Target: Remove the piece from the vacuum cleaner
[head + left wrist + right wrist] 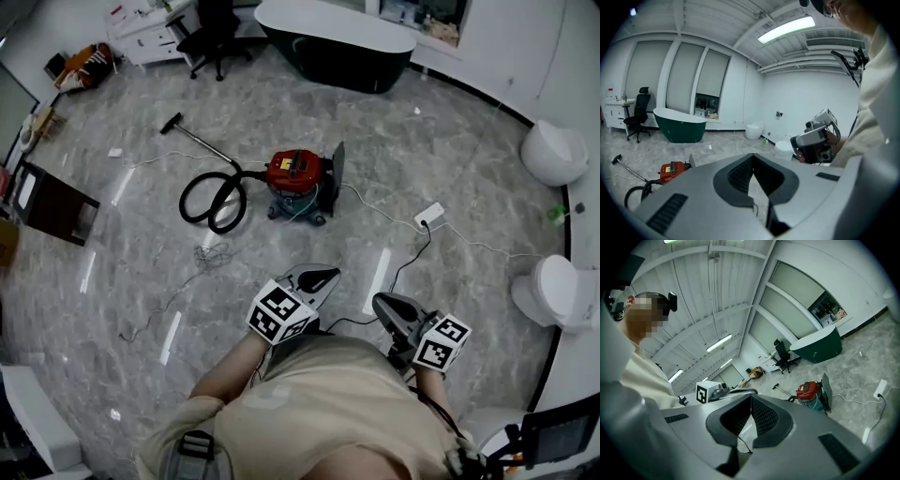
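1. Both grippers are held close to the person's body at the near edge of the scene, the left gripper (330, 273) beside the right gripper (378, 299), a small gap between them.
2. In its own view the left gripper (752, 161) is clenched, pads pressed together with nothing between them.
3. In its own view the right gripper (751, 400) is likewise clenched and empty.
4. A red vacuum cleaner (298, 176) stands on the grey marble floor (141, 272), farther out and well apart from both grippers.
5. Its black hose (211, 199) lies coiled just to its left, and a wand (199, 141) runs far-left from the coil to a floor nozzle.
6. A dark flat panel (337, 169) stands upright against the vacuum cleaner's right side.
7. A white cable runs right from the vacuum cleaner to a power strip (428, 216).
8. A dark bathtub (333, 45) sits at the far side.
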Demonstrator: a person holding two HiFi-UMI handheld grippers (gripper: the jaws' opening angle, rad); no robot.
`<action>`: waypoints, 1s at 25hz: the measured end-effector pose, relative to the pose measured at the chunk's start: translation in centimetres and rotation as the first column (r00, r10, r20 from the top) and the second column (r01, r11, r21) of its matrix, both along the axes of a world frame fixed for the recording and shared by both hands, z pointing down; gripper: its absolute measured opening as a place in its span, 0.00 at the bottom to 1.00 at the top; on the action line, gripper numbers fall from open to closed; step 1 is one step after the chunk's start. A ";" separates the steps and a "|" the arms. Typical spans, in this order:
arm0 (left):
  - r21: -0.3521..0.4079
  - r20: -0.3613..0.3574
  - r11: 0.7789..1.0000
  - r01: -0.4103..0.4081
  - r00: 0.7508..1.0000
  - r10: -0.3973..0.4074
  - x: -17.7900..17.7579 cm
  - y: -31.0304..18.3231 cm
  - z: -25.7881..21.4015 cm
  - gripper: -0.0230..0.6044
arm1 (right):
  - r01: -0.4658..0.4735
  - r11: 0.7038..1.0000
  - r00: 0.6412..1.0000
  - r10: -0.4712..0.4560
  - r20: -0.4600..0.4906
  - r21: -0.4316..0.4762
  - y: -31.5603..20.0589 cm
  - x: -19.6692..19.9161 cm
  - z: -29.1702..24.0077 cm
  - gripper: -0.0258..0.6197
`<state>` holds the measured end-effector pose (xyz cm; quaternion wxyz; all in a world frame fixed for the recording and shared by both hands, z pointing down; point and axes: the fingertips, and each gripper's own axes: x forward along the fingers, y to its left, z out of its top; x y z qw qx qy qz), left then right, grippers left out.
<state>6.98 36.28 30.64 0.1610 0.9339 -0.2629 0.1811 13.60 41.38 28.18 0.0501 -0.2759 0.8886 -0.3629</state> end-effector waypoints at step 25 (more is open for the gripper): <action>-0.025 -0.028 0.976 0.214 0.976 -0.215 -14.0 -19.4 0.2 0.04 | 0.202 0.976 0.969 -0.211 -0.132 -0.079 -22.5 -13.2 1.1 0.04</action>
